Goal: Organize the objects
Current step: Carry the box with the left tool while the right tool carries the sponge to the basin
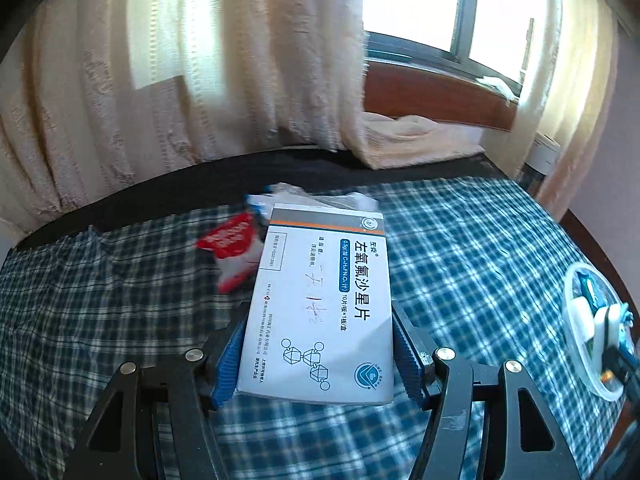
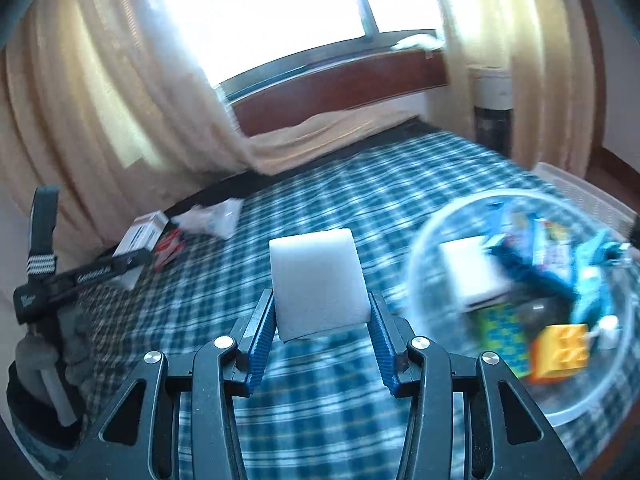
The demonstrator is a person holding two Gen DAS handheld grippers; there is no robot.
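My left gripper (image 1: 318, 340) is shut on a white medicine box (image 1: 320, 300) with blue Chinese print, held above the blue checked cloth (image 1: 460, 248). My right gripper (image 2: 322, 320) is shut on a white foam block (image 2: 318, 280), held above the cloth. A clear round bowl (image 2: 440, 224) to its right holds several toys, among them a white box (image 2: 472, 276), an orange brick (image 2: 560, 352) and blue pieces. The bowl also shows at the right edge of the left wrist view (image 1: 576, 340). The left gripper and its medicine box show at the left of the right wrist view (image 2: 144, 236).
A red and white packet (image 1: 232, 248) and crumpled clear wrappers (image 1: 320, 196) lie on the cloth beyond the medicine box. Cream curtains (image 1: 180, 80) and a folded cloth (image 1: 408, 140) border the table's far edge. A white and black cylinder (image 2: 492, 108) stands at the far right.
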